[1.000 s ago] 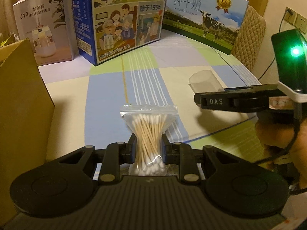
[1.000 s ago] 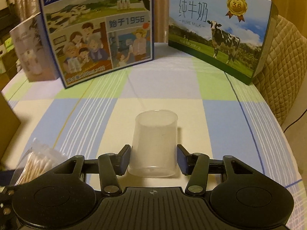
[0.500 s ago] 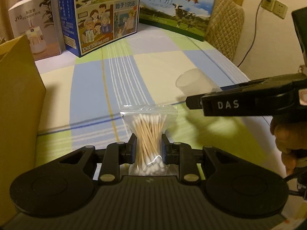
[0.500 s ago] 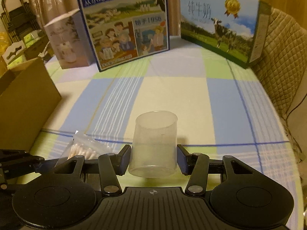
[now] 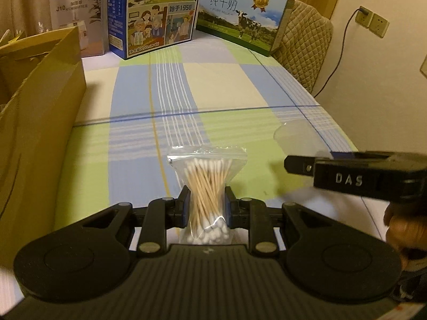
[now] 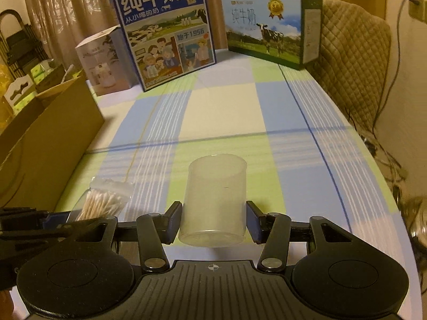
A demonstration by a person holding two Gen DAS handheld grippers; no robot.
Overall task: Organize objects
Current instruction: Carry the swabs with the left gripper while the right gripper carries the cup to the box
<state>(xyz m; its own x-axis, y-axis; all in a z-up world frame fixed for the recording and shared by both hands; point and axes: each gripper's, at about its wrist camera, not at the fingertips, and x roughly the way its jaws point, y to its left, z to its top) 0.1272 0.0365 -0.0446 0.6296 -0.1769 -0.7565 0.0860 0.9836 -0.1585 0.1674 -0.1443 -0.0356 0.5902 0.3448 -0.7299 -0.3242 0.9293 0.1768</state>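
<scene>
My left gripper is shut on a clear zip bag of cotton swabs, held upright above the checked tablecloth. My right gripper is shut on a translucent plastic cup, its pads pressing both sides. In the left wrist view the right gripper juts in from the right with the cup in front of it. In the right wrist view the swab bag shows at lower left.
An open brown cardboard box stands along the left side. At the far end stand a white humidifier box, a blue milk carton box and a green milk box. A quilted chair back is on the right. A hand holds the right gripper.
Both grippers have drawn back towards the near end of the table and risen a little, carrying the swab bag and the cup. The boxes at the far end look farther off.
</scene>
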